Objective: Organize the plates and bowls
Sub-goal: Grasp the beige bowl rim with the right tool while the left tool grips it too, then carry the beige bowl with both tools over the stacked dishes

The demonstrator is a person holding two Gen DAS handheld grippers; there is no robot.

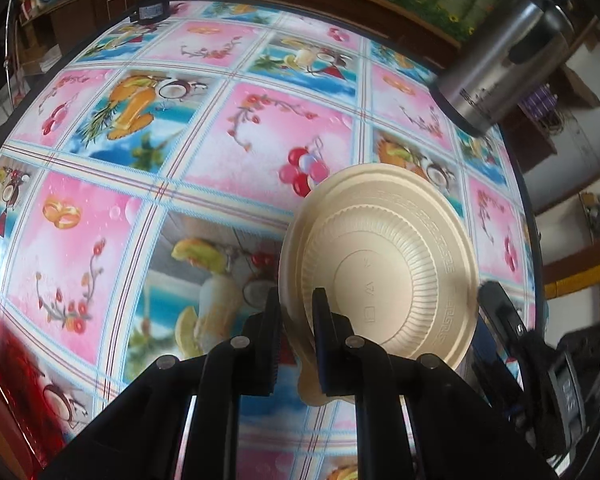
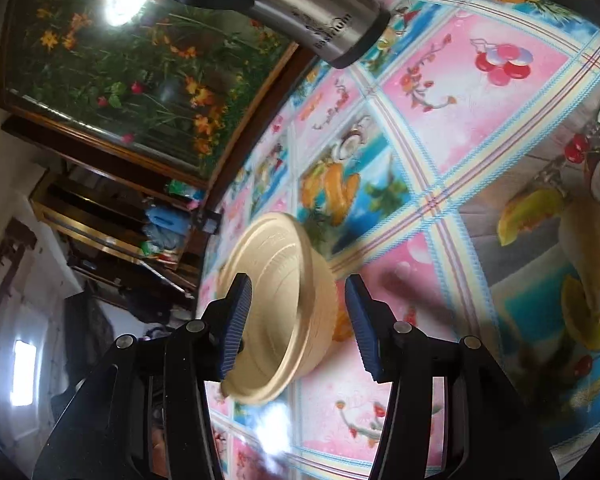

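A cream plastic bowl (image 1: 384, 264) is held on edge above the table, its ribbed underside facing the left wrist camera. My left gripper (image 1: 298, 312) is shut on the bowl's rim. In the right wrist view the same bowl (image 2: 284, 312) hangs between the fingers of my right gripper (image 2: 300, 320), which is open; its pads stand apart on either side of the bowl and I cannot tell if they touch it. The right gripper's black body (image 1: 512, 332) shows at the right edge of the left wrist view.
The round table (image 1: 204, 152) wears a glossy pink and blue fruit-print cloth (image 2: 480, 152). A steel kettle (image 1: 504, 56) stands at its far edge, also seen in the right wrist view (image 2: 300, 12). Red shiny wrapping (image 1: 8, 360) lies at the near left. Shelves and a flower picture (image 2: 132, 60) stand behind.
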